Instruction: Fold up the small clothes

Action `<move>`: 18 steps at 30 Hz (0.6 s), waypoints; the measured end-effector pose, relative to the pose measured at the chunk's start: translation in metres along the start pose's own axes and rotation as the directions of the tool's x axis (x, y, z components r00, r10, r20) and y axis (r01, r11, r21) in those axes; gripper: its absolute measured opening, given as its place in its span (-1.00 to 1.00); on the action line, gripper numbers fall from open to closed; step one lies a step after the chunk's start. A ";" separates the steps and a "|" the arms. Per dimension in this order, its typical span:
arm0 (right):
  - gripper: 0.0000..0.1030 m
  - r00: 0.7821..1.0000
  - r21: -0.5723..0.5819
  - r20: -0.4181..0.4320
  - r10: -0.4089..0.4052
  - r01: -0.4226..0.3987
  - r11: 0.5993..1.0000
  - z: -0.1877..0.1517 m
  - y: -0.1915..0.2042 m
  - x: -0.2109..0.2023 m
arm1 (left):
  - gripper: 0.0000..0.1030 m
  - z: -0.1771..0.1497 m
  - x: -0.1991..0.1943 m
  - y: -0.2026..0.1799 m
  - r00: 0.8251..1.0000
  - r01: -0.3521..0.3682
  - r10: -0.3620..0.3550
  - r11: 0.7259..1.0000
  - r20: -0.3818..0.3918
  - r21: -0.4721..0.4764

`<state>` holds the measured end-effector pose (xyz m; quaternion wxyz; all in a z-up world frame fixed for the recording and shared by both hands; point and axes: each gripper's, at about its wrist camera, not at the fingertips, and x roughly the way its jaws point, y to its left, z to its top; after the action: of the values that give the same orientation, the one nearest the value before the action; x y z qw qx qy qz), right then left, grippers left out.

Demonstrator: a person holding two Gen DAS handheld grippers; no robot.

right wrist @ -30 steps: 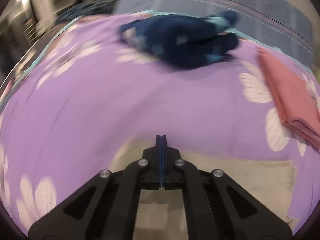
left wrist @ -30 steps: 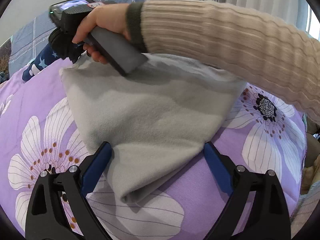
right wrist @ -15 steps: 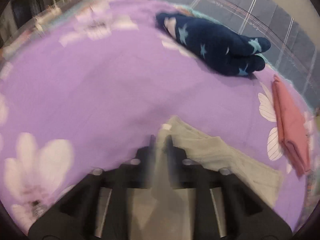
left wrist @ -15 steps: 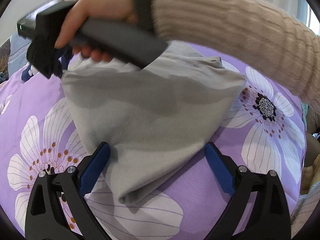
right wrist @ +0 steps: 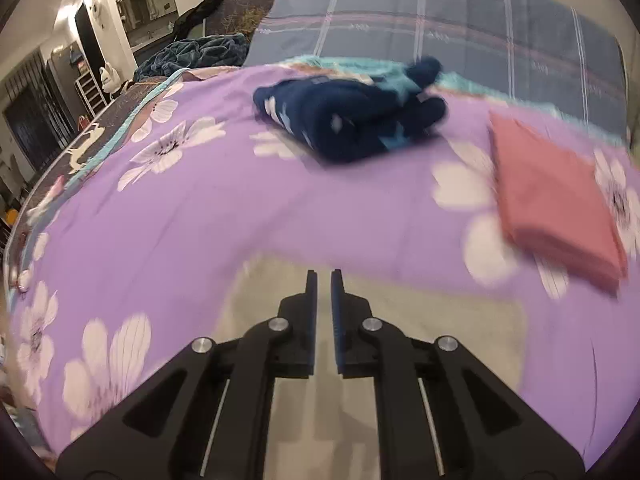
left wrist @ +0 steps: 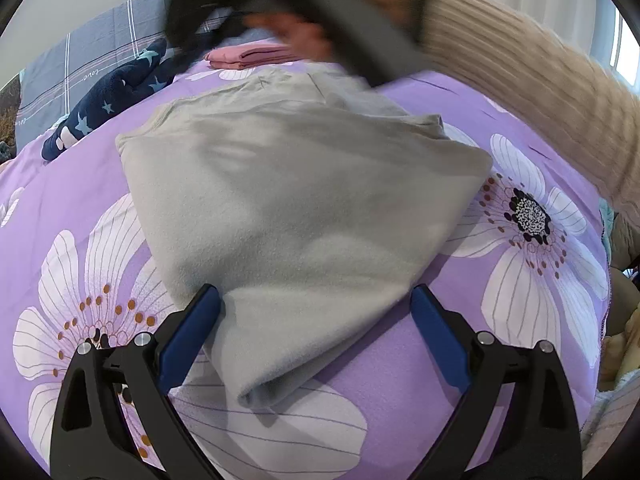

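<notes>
A folded grey garment (left wrist: 288, 208) lies on the purple flowered bedspread (left wrist: 500, 380). My left gripper (left wrist: 316, 300) is open, its blue-padded fingers on either side of the garment's near corner, empty. My right gripper (right wrist: 324, 280) hangs above the garment's far part (right wrist: 440, 320); its jaws stand a narrow gap apart with nothing between them. In the left wrist view the right gripper body (left wrist: 320, 12) is a blurred shape held by a hand in a beige sleeve above the garment's far edge.
A folded pink garment (right wrist: 556, 200) lies at the far right of the bed and also shows in the left wrist view (left wrist: 248, 56). A navy star-patterned garment (right wrist: 352, 116) lies rumpled behind. A grey checked pillow (right wrist: 440, 20) lines the headboard side.
My right gripper has let go of the grey garment's far edge, its jaws have parted slightly, and it has lifted and swung to the right. My left gripper has stayed put, open.
</notes>
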<state>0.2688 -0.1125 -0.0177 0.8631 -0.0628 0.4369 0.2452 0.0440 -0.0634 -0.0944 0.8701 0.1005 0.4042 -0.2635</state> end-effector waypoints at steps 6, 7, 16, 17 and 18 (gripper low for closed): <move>-0.59 0.998 0.097 0.060 -0.025 0.019 0.995 -0.062 -0.060 -0.049 | 0.19 -0.003 -0.051 0.045 0.961 0.253 -0.219 0.943 0.169 -0.216; -0.59 0.997 0.133 0.075 -0.016 0.006 0.991 -0.071 -0.072 -0.056 | 0.18 -0.001 -0.059 0.052 0.959 0.252 -0.209 0.938 0.194 -0.237; -0.45 0.993 0.250 0.098 0.059 -0.082 0.965 -0.109 -0.113 -0.045 | 0.18 0.067 -0.019 0.142 0.989 0.062 -0.007 0.929 0.150 -0.366; -0.42 0.991 0.262 0.110 0.076 -0.103 0.959 -0.112 -0.116 -0.043 | 0.18 0.074 -0.001 0.152 0.993 0.046 -0.001 0.921 0.116 -0.386; -0.41 0.987 0.277 0.125 0.100 -0.131 0.952 -0.115 -0.119 -0.039 | 0.19 0.078 0.010 0.157 0.995 0.030 0.009 0.918 0.095 -0.396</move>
<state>0.2230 -0.2676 -0.0704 0.8699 0.1011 0.4228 0.2329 0.1846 0.0346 -0.0568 0.8892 -0.0926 0.4080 -0.1852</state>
